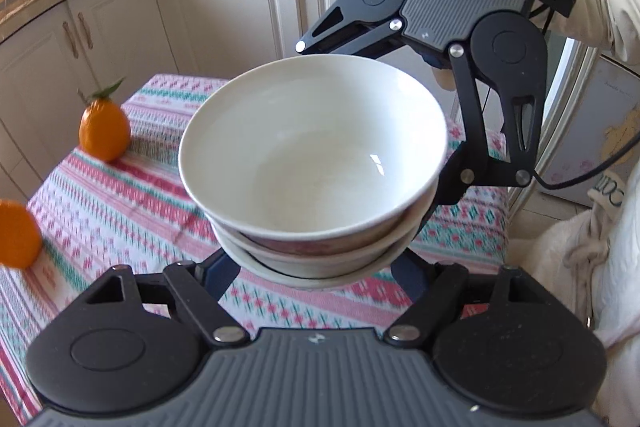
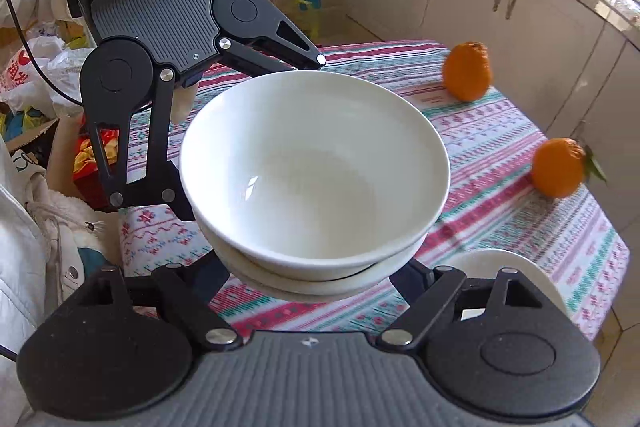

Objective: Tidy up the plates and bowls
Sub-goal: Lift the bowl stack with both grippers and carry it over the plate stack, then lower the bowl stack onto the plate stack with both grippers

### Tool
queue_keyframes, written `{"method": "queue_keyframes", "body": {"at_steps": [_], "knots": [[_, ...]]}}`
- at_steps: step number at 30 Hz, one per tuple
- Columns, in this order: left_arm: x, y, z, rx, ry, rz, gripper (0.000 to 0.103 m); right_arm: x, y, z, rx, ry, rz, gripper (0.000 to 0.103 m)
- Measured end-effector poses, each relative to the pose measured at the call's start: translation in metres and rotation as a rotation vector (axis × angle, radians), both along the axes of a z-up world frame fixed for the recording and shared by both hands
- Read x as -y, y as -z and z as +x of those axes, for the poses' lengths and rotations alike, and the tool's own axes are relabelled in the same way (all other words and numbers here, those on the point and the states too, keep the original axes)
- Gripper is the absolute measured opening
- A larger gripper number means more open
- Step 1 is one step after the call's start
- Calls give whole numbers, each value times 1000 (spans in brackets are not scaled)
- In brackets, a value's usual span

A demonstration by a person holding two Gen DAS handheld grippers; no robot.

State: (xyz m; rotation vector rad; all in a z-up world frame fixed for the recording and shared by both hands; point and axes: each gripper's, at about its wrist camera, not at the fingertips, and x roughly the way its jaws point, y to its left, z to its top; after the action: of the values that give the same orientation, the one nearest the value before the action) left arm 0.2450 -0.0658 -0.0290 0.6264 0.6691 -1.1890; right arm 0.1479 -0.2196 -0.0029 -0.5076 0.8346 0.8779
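both claws carry the stacked bowls (image 1: pixel 312 163) above the table (image 1: pixel 120 195): left gripper (image 1: pixel 316 267) and right gripper (image 2: pixel 316 267) each clasp the lower rim; keep them level, moving together.

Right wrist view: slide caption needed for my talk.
Both grippers, left and right, carry a stack of white bowls above the patterned tablecloth, two oranges beyond.

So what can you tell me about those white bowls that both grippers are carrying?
The glossy white ceramic bowls are nested in a stack, upright and empty, with a reddish pattern low on one's outside. The left gripper and right gripper clasp the stack from opposite sides, holding it above the striped pink tablecloth.
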Motion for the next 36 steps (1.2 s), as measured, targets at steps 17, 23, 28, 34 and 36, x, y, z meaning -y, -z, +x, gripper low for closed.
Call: {"method": "queue_keyframes", "body": {"at_steps": [17,23,28,34,36], "knots": [[111,20,59,32,116,4,81,107,13,39,26,167,-56,89],[121,31,68,11,111,21,81,117,29,49,-5,188,-34,89],[126,33,74,8,108,28,81,121,33,54,-16,197,-21,89],[123,30,72,3,111,23,81,126,35,56,-32,207,-4,89],[122,30,73,4,109,19,81,127,35,57,-39,212,1,89]]}}
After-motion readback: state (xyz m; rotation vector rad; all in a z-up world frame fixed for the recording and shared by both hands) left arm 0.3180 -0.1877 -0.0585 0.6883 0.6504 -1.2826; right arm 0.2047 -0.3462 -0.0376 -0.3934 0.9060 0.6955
